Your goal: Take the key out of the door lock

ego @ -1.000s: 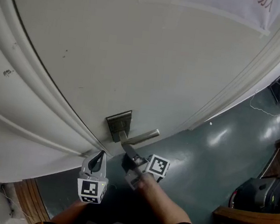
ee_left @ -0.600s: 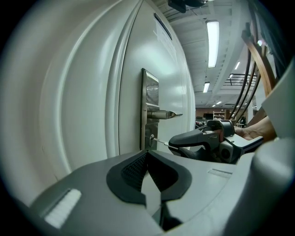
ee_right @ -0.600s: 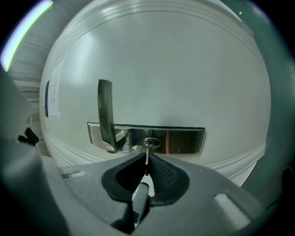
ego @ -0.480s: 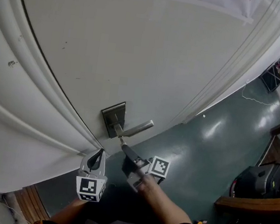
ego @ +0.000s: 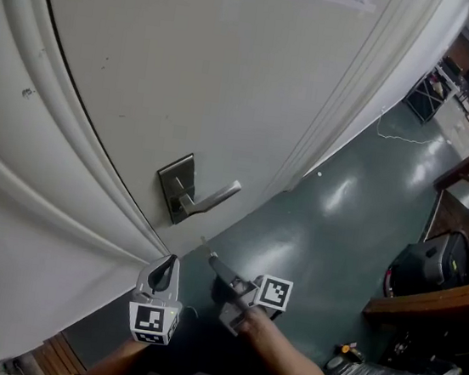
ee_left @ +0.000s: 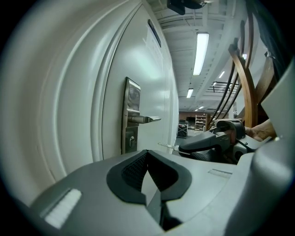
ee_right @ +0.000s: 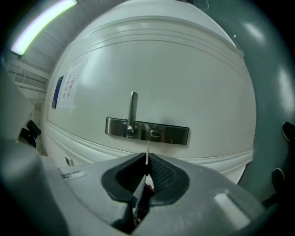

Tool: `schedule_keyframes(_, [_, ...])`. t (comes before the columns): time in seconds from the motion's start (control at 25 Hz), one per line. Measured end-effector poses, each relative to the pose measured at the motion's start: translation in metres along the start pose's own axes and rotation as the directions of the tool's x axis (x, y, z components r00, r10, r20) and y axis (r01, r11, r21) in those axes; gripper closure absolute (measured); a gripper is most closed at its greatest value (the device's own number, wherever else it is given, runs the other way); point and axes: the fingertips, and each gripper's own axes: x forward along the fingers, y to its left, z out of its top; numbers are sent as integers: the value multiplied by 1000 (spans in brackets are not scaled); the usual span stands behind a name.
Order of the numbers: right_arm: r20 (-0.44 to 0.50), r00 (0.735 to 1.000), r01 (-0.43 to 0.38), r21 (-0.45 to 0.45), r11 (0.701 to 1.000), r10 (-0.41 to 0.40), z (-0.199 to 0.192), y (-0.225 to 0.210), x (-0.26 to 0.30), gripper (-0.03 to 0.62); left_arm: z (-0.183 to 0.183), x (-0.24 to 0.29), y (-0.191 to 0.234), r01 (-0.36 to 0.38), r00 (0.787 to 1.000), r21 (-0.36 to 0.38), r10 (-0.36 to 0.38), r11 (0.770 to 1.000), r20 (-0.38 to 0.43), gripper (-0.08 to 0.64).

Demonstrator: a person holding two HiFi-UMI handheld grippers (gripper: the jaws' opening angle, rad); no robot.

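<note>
The key [ee_right: 147, 150] is out of the lock, and my right gripper [ee_right: 147, 167] is shut on it. Its thin blade sticks out toward the keyhole [ee_right: 155, 133] in the steel lock plate [ee_right: 171, 134]. The jaws have just been closing, with the key between them. In the head view the right gripper [ego: 216, 263] hangs well below the door handle [ego: 212, 197], clear of the lock plate [ego: 170, 179]. My left gripper [ego: 166, 268] is shut and empty, beside the door's lower moulding. The left gripper view shows the key [ee_left: 167, 145] in the air, apart from the lock plate [ee_left: 132, 97].
The white door [ego: 199, 66] fills the left and top. To the right is glossy teal floor [ego: 334, 213], with a black bag [ego: 428, 264] and a wooden frame [ego: 438, 303] at the right edge. Shelving [ego: 432, 88] stands far back.
My right gripper has drawn back from the lock with the key in it; a second ago its tip was at the lock plate. The left gripper has backed off a little too.
</note>
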Motion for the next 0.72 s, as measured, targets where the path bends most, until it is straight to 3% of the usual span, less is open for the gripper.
schedule_keyframes(0.24, [103,994,53,-94,994,-44,-22,21,-32,577,-1,-20,-22,109,994,-17,-109,994,-2,545])
schedule_keyframes(0.4, [181,978,132,-152,980,-103,-26,30,-70,577,-5,-22,-49,180,984,-3,-180,984,-8,545])
schedule_keyframes(0.56, [246,953,238,-247,939,-176,-19,30,-111,577,2,-23,-82,241,970,-3,-241,970,3,545])
schedule_keyframes(0.72, [292,939,270,-308,912,-180,-18,38,-135,577,12,-30,-111,275,961,15,-276,961,14,545])
